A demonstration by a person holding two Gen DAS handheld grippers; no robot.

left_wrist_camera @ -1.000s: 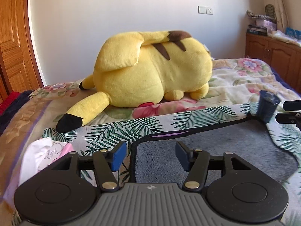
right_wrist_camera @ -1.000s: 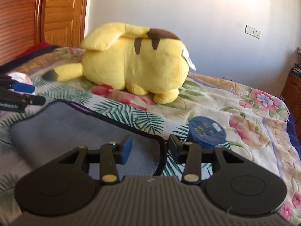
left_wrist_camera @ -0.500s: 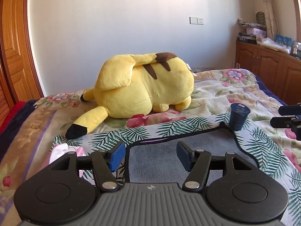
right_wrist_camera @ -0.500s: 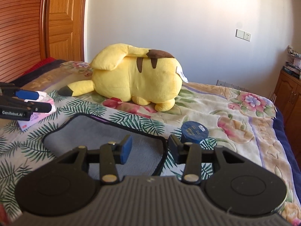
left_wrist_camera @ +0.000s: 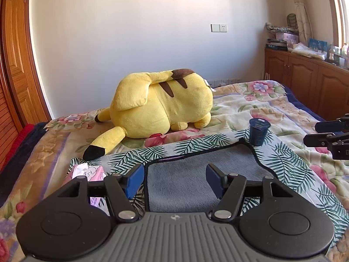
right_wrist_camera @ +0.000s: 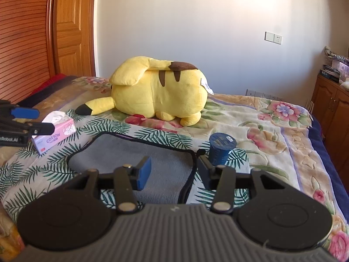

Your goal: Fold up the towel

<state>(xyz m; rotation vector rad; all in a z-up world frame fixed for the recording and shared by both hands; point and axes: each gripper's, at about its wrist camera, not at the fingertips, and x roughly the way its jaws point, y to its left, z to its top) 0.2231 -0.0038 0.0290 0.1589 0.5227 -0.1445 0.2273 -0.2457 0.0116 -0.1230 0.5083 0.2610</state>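
So the grey towel (left_wrist_camera: 196, 172) is lying flat on the bed (right_wrist_camera: 272, 118), on top of a palm-leaf cloth (left_wrist_camera: 281, 159), dark piping all round the edge. Both grippers hang above the near edge with nothing in them: the left gripper (left_wrist_camera: 174, 180) has its fingers spread wide over the near left corner, and the right gripper (right_wrist_camera: 172, 172) is spread too, sitting right over the towel's right edge, where the piping runs between the fingers.

My guess is the step in hand is grabbing the two near corners to fold them over to the far side. Tips for doing it well:

- Drop each gripper so one finger slides under the piping and the other lands on top. Pinch only the towel, not the leaf cloth underneath, or the whole lot comes up.
- Grab both corners evenly so the fold stays square.
- Watch the far right corner. The blue cup (right_wrist_camera: 221, 150) is standing just beside it, and a sloppy swing could knock it over.
- The tissue pack (right_wrist_camera: 54, 135) on the left and the Pikachu plush (left_wrist_camera: 161, 104) further back look well out of the way.
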